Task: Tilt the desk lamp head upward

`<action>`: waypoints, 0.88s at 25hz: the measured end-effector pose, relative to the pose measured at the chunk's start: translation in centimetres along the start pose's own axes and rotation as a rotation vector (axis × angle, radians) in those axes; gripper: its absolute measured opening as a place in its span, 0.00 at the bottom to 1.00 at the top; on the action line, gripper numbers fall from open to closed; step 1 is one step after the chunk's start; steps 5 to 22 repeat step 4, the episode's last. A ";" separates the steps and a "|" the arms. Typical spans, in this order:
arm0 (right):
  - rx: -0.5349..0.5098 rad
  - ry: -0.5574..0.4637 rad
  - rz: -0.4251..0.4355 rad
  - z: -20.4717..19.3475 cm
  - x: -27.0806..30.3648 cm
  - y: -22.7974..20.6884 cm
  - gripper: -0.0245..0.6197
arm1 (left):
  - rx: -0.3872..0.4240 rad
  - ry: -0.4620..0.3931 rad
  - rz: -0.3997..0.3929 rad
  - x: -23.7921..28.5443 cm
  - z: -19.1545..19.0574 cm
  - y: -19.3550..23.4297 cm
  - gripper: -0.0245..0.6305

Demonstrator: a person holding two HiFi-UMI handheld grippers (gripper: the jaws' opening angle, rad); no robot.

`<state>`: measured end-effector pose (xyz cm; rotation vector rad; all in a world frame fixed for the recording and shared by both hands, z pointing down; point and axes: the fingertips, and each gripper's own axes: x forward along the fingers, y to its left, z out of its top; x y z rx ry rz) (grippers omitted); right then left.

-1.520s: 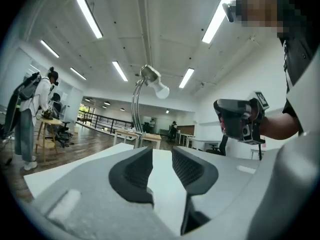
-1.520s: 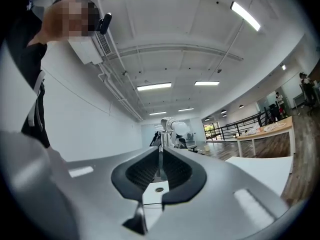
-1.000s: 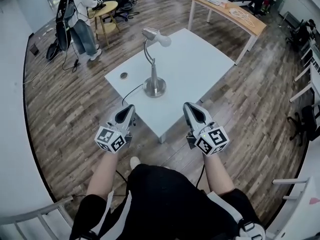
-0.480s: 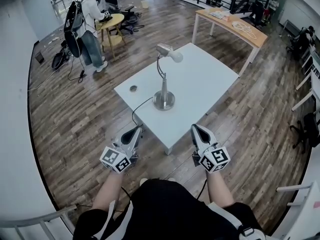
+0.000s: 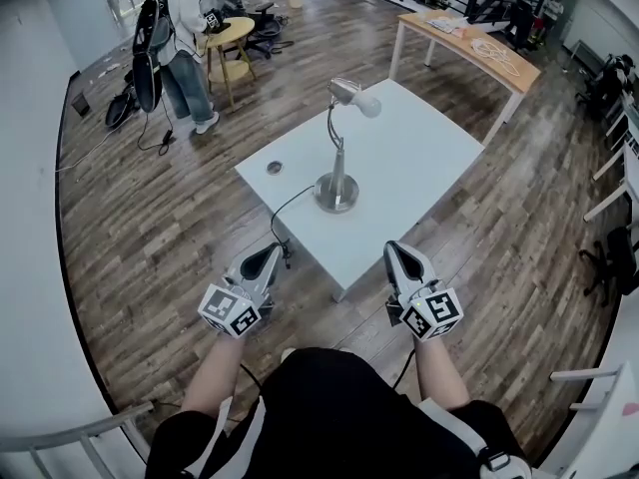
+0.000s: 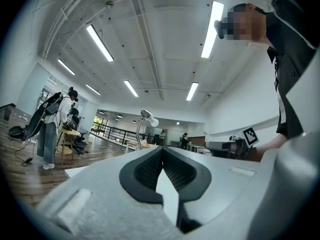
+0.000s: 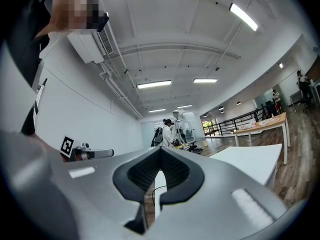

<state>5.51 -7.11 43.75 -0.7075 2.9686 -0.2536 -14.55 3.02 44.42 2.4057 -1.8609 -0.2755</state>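
The desk lamp (image 5: pixel 337 158) stands on a white table (image 5: pixel 419 168), well out in front of both grippers and not touching either one. The left gripper (image 5: pixel 271 253) is close to the person, by the left side of the table's near corner. Its two jaws are pressed together with nothing between them. The right gripper (image 5: pixel 395 251) is by the right side of that corner. Its jaws are closed tight too, and they hold nothing. The lamp is farther away, about in the middle between the two grippers. The lamp is shiny silver metal. It has a round flat base (image 5: pixel 337 194) and a thin bent neck (image 5: pixel 335 133). The lamp head (image 5: pixel 351 93) is shaped like a little cup, and a round white bulb (image 5: pixel 367 106) pokes out of it toward the right. A thin black cord (image 5: pixel 280 213) runs from the base over the near edge of the table. The table top is smooth and square. The floor (image 5: pixel 150 218) is made of brown wood planks. Each gripper is smooth and grey, with black ribbed pads (image 6: pixel 146 172) inside the jaws. Each also has a cube (image 5: pixel 229 309) with black and white squares at the back.
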 end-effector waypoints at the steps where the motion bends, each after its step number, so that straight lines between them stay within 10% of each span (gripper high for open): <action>1: 0.000 -0.002 0.000 0.1 -0.2 0.0 0.04 | -0.001 0.000 0.001 0.0 0.0 -0.1 0.04; 22: 0.004 -0.004 -0.005 0.1 -0.7 -0.2 0.05 | -0.004 0.003 0.001 0.0 -0.3 -0.6 0.04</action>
